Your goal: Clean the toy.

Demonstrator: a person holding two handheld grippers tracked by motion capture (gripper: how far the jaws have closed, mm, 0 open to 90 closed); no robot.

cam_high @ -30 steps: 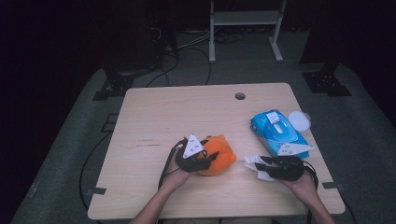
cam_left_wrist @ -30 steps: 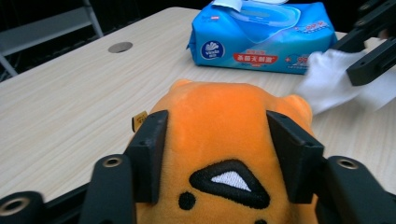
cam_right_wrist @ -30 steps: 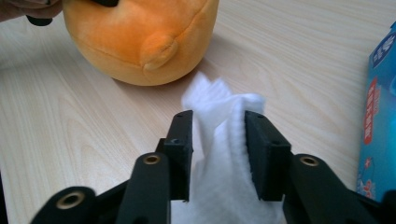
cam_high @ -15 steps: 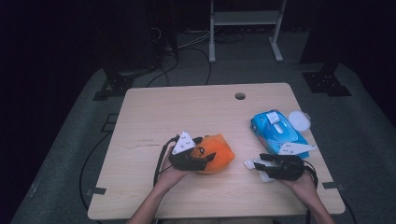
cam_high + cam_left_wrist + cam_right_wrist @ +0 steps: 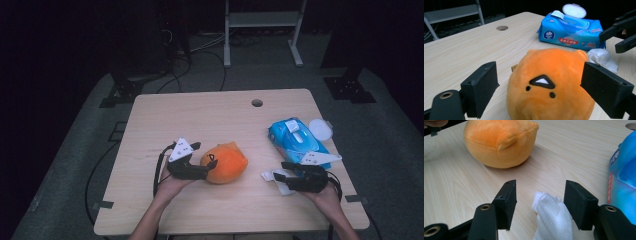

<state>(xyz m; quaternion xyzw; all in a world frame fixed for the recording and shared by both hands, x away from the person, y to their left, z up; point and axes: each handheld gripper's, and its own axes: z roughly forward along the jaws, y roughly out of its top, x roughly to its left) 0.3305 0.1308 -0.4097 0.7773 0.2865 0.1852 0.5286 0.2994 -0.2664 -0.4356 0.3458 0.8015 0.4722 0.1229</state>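
High view puts the orange plush toy point(image 5: 226, 162) on the near half of the table point(image 5: 210, 115), a little left of centre, and I read its long axis as running roughly left to right with the rounded end toward my right gripper point(image 5: 292, 181). From the left gripper view its face looks straight back at my left gripper point(image 5: 541, 87); those jaws have just been opening and now stand released on either side of the toy, pads clear of the fabric. My right gripper's jaws have also just been opening; a crumpled white wipe point(image 5: 551, 215) lies between them, touching the right pad only, so I count it unclamped. A blue wipes pack point(image 5: 296, 140) with its lid flipped up sits near the right edge, well apart from the toy. Open tabletop lies behind and left of the toy; the near edge is close to both hands.
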